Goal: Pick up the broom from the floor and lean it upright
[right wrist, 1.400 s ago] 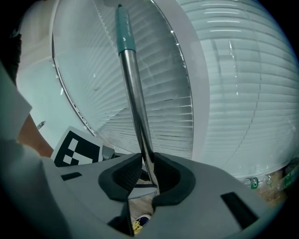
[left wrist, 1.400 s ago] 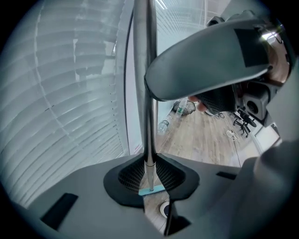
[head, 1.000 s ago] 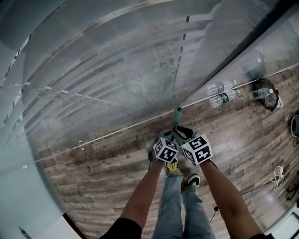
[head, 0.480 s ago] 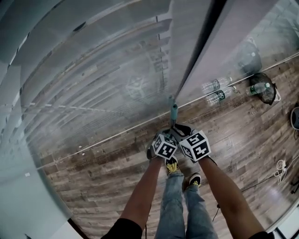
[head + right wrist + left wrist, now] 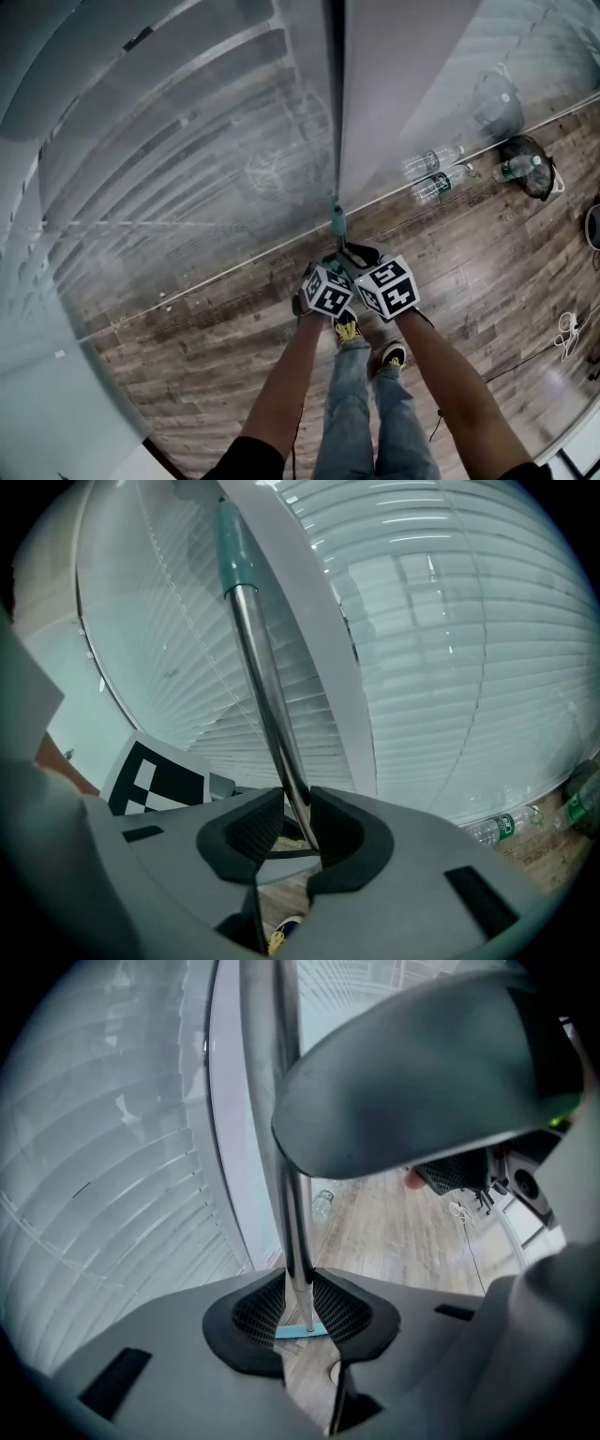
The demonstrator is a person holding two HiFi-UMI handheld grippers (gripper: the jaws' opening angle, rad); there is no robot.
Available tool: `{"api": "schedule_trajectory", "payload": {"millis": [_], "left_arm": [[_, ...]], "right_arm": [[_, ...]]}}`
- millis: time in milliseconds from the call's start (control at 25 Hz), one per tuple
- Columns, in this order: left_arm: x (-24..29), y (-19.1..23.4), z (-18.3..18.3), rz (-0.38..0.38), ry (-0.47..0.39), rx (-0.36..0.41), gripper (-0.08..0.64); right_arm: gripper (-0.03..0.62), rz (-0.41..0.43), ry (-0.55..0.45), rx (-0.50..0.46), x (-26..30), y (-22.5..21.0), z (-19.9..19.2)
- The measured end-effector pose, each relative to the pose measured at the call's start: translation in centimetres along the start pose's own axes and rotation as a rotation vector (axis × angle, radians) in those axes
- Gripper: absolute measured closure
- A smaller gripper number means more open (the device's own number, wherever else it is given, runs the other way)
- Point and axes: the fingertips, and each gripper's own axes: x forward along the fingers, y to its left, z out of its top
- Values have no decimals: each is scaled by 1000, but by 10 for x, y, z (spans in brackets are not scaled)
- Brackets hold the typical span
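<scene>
Steel shaft of the broom [image 5: 267, 696] is held close to upright in front of the person, teal grip uppermost, just before the white post [image 5: 319, 621] of the blind-covered glass wall [image 5: 187, 169] (contact with the post cannot be judged); left gripper [image 5: 298, 1299] is clamped on the shaft, both ribbed pads pressed to the metal; below it the shaft is seen to end in a pale blue crosspiece [image 5: 302, 1331] over the wood floor [image 5: 216, 375]; right gripper [image 5: 295, 825] is set on the same shaft just above the left; its jaws have just been opening a little, yet the shaft is between the pads and both are seen to touch it; plastic bottles [image 5: 433, 173] are noted lying along the wall's foot, well apart from the broom.
</scene>
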Motion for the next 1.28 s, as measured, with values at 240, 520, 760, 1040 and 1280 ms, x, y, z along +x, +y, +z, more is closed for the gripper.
{"api": "schedule_trajectory", "payload": {"millis": [240,520,760,1040,1280], "left_arm": [[-2,3,2,6,-16,-2,456],[-13,10,-4,4,-29,-32,427],[-35,9,-12,20,-29,-44,422],[-111,3,-8,45,-146,-159,423],[-202,-48,-12,17,-236,-128,422]], "right_arm": [[476,-6,-10,16,-3,-5,0],[469,-14,-29,29,-11,-4,2],[469,-31,-23,2,-35,-1,7],[469,-5,2,-150,-128,27,2],[477,-22,-52,-193,-251,46,5]]}}
